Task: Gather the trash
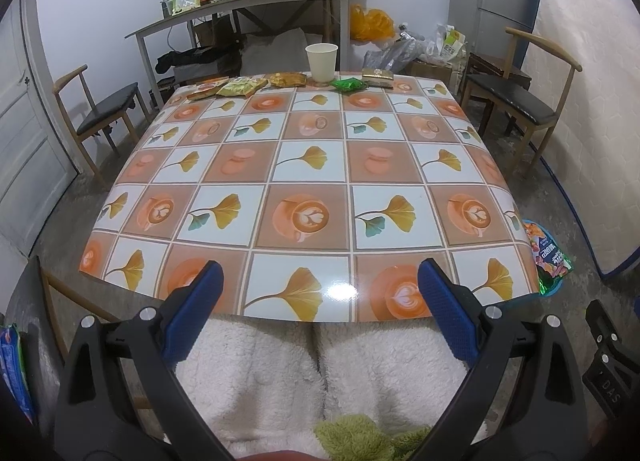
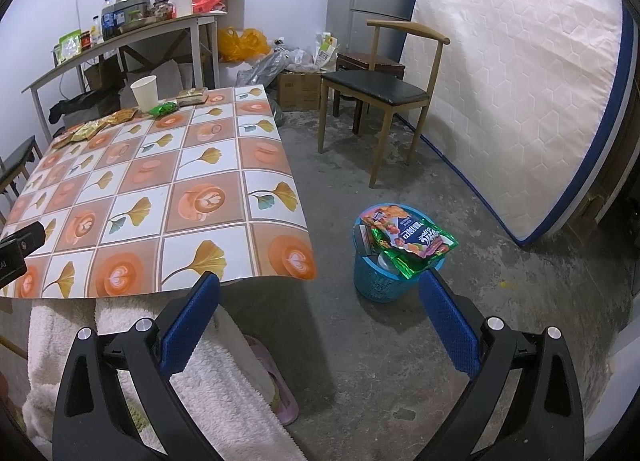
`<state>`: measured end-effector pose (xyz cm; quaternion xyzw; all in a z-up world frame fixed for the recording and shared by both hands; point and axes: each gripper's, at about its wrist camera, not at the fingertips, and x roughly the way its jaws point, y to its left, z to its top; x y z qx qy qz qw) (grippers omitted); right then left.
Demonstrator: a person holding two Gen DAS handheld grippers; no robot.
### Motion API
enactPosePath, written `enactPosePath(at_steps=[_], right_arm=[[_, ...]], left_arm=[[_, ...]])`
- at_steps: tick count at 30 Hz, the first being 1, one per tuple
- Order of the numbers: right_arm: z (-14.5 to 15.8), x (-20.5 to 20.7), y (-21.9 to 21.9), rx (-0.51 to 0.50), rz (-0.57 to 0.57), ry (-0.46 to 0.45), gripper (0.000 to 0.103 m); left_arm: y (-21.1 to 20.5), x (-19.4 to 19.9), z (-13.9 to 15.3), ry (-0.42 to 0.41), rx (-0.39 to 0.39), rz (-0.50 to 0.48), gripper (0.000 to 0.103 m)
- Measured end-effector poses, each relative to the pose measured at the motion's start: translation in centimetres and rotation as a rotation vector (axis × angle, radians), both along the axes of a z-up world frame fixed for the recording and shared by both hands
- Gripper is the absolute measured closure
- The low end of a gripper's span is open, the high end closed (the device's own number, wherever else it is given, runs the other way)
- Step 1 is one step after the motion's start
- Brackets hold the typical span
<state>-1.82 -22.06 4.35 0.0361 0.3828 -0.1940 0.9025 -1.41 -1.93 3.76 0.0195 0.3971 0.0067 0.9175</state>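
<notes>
Both the left gripper (image 1: 320, 285) and right gripper (image 2: 320, 293) were spread and empty between pickups; remaining wrappers (image 1: 240, 85) and paper cup (image 1: 321, 61) lay along the table's (image 1: 312, 165) far edge, requiring a long reach, then transfer to the blue basket (image 2: 378, 281).

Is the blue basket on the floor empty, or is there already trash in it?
Not empty: the blue basket holds a large snack bag sticking above its rim.

tablecloth (image 1: 304, 165): glossy, smooth, glare spot at near edge | paper cup (image 1: 321, 61) at its far edge: matt paper | snack bag (image 2: 412, 243) atop basket: shiny foil | laundry-style basket (image 2: 376, 281) on floor beside table: blue plastic lattice | floor (image 2: 460, 341): rough, stained concrete | gripper pads (image 1: 440, 301): blue, textured
</notes>
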Motion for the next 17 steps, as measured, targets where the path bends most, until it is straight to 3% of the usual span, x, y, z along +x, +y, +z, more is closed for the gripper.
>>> enactPosePath(at_steps=[17], right_arm=[[0.09,-0.01,0.29,0.0,0.001,0.001,0.007]], left_arm=[[0.43,-0.41,-0.48,0.01,-0.003,0.005,0.009]])
